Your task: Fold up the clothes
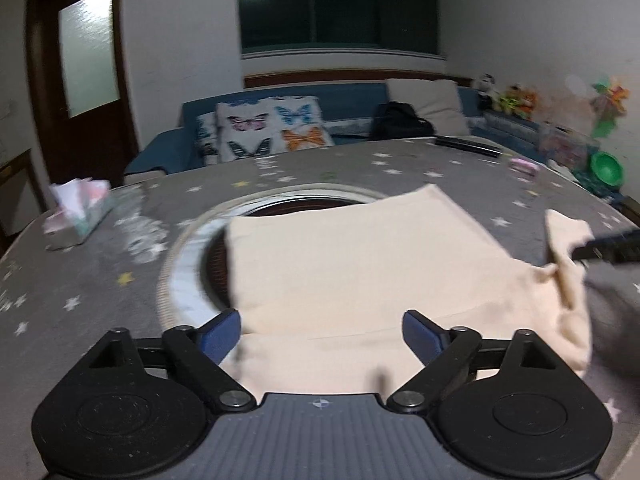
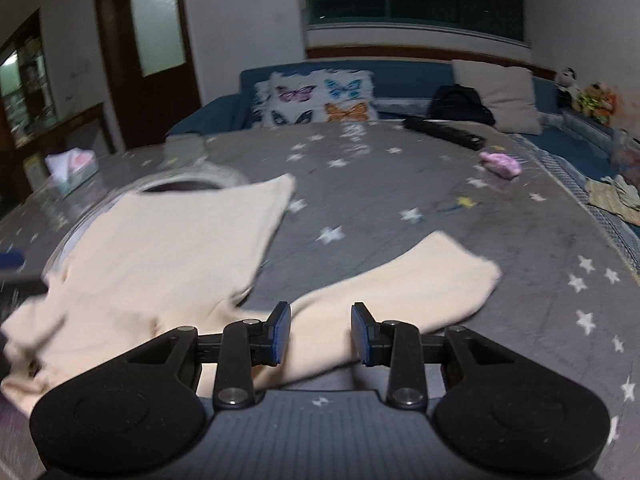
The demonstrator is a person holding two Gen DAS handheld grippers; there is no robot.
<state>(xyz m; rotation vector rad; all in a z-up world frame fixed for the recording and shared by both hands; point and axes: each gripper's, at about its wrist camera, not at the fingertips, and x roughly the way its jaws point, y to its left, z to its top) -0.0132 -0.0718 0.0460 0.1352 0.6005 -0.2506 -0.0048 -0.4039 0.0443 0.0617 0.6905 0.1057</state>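
one cream garment point(image 1: 360, 264) lies on the table, and two grippers work over it. the left gripper point(image 1: 322, 330) has its jaws spread wide with nothing between them, hovering over the near edge of the cloth; the right gripper point(image 2: 320, 334) has its jaws parted too, a narrower gap, poised over one sleeve point(image 2: 400, 284) that stretches out to the right on the cover, and whether its pads touch the fabric cannot be told. in the left wrist view a black finger of the right gripper pokes in from the right edge beside a bunched, lifted corner of the garment. the body of the garment drapes partly over one round ring-shaped opening point(image 1: 188, 256) set in the tabletop, dark inside. the table point(image 2: 480, 208) wears a grey cover printed with white and a few yellow stars. also on it: one tissue box point(image 1: 76, 212) at the far left, one small pink item point(image 2: 502, 164) toward the far right, one long black bar point(image 2: 444, 132) near the far edge, and a crumpled clear patch just beside the ring. behind stands a blue sofa point(image 1: 352, 96) with one butterfly cushion point(image 1: 268, 128), one beige pillow point(image 1: 430, 104) and one black bag point(image 1: 400, 120); a dark wooden door point(image 1: 80, 80) with a frosted pane is on the left, a dark window point(image 1: 340, 4) above. the widest bare stretch of cover lies to the right of the garment and beyond the sleeve; the table's right edge curves close there.
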